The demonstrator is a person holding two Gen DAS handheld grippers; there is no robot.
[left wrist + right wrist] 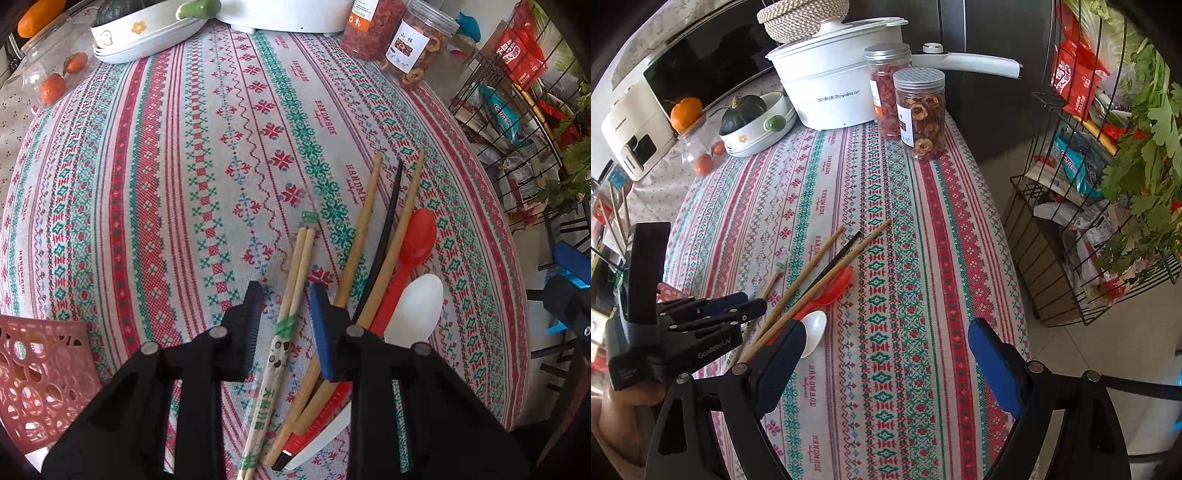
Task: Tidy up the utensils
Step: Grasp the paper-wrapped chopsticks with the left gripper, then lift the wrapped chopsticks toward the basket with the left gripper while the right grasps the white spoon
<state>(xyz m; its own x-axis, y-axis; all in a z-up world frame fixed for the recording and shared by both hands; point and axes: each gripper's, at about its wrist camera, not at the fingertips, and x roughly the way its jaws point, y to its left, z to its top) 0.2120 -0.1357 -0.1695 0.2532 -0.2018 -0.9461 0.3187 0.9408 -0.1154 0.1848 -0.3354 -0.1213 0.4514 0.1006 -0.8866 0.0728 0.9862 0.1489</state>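
Note:
A paper-wrapped pair of disposable chopsticks (286, 325) lies on the patterned tablecloth (166, 184). My left gripper (285, 286) points down over it with one finger on each side; a gap shows at both pads, so it is open. To its right lie two loose wooden chopsticks (364, 229), a black chopstick (391, 214), a red spoon (419, 232) and a white spoon (421, 306). My right gripper (886, 325) hangs wide open over bare cloth, right of the white spoon (814, 328) and red spoon (834, 286). The left gripper (738, 306) shows at that view's left.
A pink perforated basket (40, 376) stands at the near left. At the table's far end are a white pot (827, 85), two jars (923, 114) and a bowl holding a squash (753, 122). A wire rack (1089, 221) stands past the table's right edge.

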